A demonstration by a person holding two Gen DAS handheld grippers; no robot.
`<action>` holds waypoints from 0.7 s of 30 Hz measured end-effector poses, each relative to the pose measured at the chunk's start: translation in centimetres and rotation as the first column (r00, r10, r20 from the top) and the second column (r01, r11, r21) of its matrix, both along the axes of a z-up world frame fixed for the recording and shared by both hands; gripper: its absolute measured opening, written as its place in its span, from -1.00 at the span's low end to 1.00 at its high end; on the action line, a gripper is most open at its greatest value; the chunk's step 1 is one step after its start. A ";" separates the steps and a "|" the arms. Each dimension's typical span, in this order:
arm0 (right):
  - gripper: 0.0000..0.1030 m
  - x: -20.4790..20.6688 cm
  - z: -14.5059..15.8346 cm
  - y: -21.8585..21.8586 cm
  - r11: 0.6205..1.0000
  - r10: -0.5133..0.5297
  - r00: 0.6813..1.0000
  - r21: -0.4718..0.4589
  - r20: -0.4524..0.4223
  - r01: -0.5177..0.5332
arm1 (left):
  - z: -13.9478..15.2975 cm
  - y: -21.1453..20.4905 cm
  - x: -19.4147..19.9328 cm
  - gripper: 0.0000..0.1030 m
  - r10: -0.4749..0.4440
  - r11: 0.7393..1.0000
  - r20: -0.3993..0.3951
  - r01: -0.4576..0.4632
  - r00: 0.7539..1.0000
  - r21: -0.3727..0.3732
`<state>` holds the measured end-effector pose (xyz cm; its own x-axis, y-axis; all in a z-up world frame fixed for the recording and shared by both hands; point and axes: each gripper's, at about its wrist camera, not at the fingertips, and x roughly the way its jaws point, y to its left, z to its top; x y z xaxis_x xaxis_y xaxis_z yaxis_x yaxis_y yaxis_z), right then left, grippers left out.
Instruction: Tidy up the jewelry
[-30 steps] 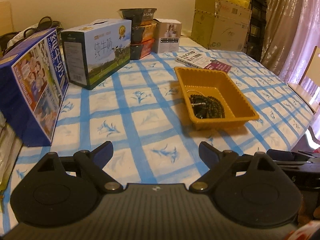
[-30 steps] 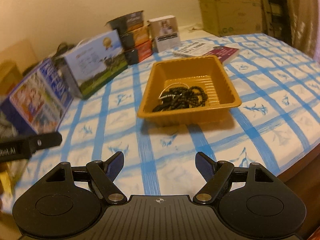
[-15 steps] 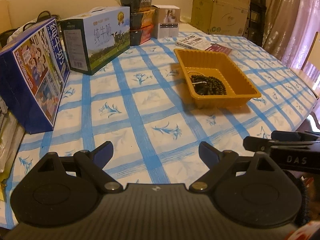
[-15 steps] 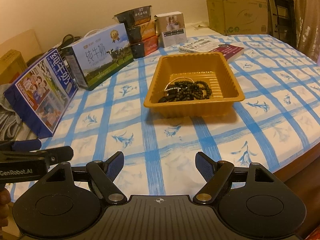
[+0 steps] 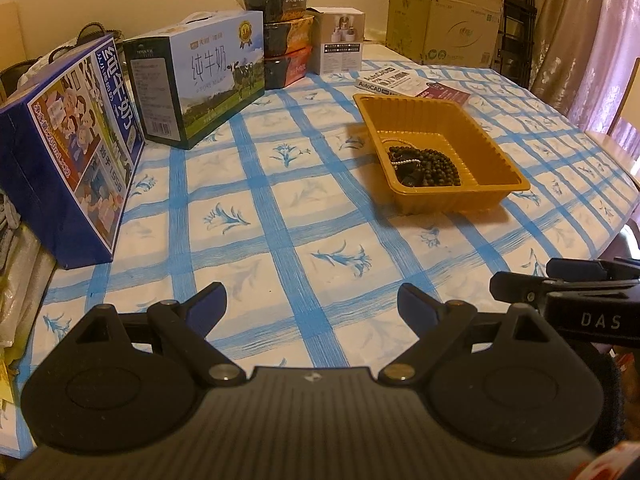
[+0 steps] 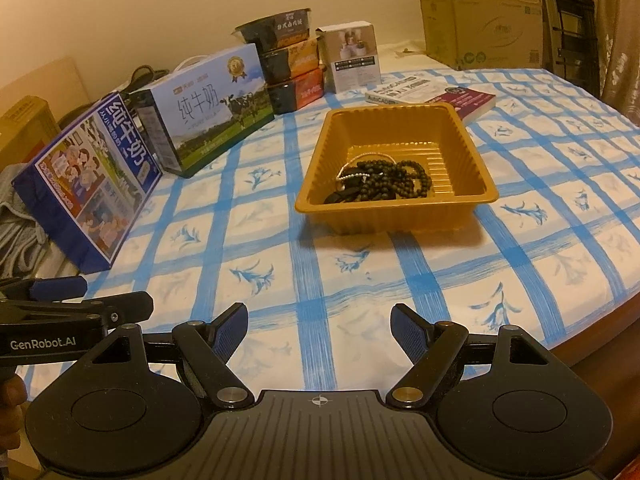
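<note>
Both grippers have drawn back from the tray since a second ago, so more bare cloth now lies in front of them and each one shows at the edge of the other's view. From the tongs outward: the left gripper (image 5: 312,300) stands wide apart with nothing between its blue pads, and the right gripper (image 6: 319,326) is likewise spread wide and empty, both hovering over the near edge of the checked tablecloth (image 5: 280,208). Well ahead sits the orange tray (image 6: 312,200), and in it the jewelry (image 6: 384,180): a tangle of dark bead strands with a thin pale chain lying across them, heaped toward the tray's near end. It looks as if the jewelry is already gathered in the tray. If a strand must be taken out, it is best to come in from above, pinch one loop at the heap's edge, and lift slowly so the chain does not snag; the other gripper could steady the tray's rim.
</note>
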<state>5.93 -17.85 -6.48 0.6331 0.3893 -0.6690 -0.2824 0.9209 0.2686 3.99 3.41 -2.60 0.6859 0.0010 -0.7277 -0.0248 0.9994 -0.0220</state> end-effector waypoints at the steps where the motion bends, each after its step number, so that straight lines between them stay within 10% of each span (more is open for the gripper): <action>1: 0.52 0.0 0.0 0.0 1.000 0.000 1.000 0.001 0.000 0.000 | 0.0 0.0 0.0 0.78 0.000 1.000 0.000 0.000 1.000 0.000; 21: 0.52 0.1 0.0 0.1 1.000 0.002 1.000 -0.001 0.001 -0.002 | 0.1 0.0 0.1 0.78 -0.008 1.000 0.002 0.008 1.000 0.002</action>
